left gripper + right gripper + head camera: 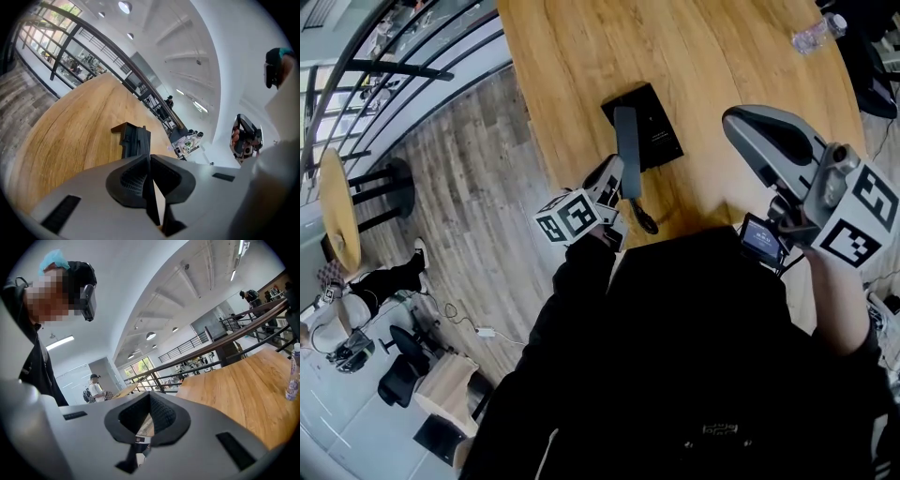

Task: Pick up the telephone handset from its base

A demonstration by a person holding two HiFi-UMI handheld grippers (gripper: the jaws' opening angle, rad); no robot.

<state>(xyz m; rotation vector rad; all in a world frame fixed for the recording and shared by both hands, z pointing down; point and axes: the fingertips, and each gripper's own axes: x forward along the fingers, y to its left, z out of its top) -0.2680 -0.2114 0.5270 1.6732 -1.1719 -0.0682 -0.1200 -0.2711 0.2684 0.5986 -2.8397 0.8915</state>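
item 1. telephone handset (627, 141): grey-black bar, clamped edge-on in the left gripper. its far end sits over the left side of the base, and its near end reaches toward the table's near edge. whether it still touches the base cannot be told.

item 2. base (661, 131): black, flat on the table (722, 56), nearer the left edge than the right and closer to the near edge than the far one.

item 3. left gripper (617, 178): jaws drawn narrow, pads pressing both flat faces of the handset around its middle. its marker cube (567, 216) is over the table's left edge.

item 4. right gripper (733, 122): grey body held above the right part of the table, near the near edge and well apart from the handset. jaw tips are together with nothing between them.

item 5. water bottle (811, 36): clear plastic, at the far right edge of the table.
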